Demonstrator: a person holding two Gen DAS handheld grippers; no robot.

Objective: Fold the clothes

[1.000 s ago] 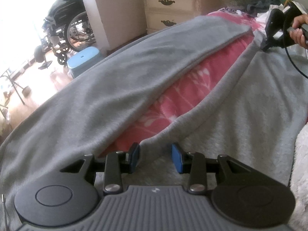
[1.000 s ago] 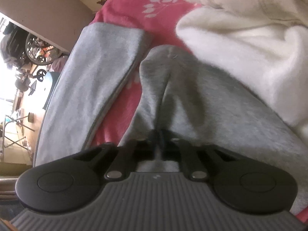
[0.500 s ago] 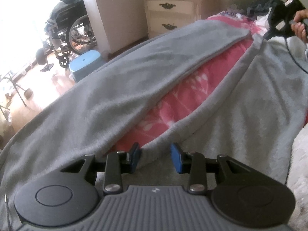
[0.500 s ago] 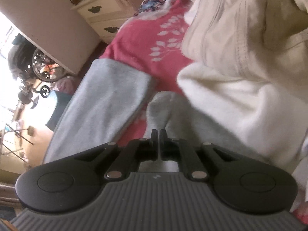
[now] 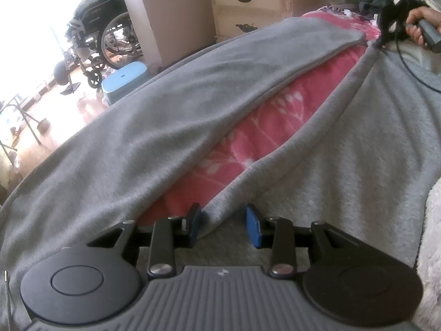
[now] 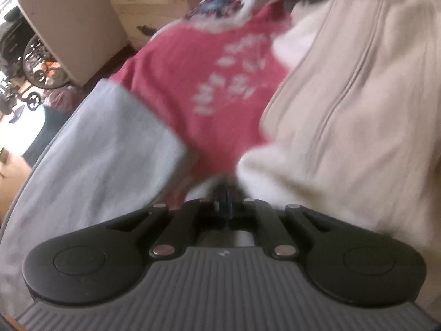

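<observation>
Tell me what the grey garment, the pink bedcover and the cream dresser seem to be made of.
Grey garment: soft knit, probably fleece or sweatshirt jersey; matte, slightly fuzzy nap, limp folds.
Pink bedcover: plush-looking fabric, likely fleece; white leaf print, no sheen. The weave is too blurred to tell.
Cream dresser: looks like painted wood; smooth off-white fronts, carved trim, dark metal-looking handles.
</observation>
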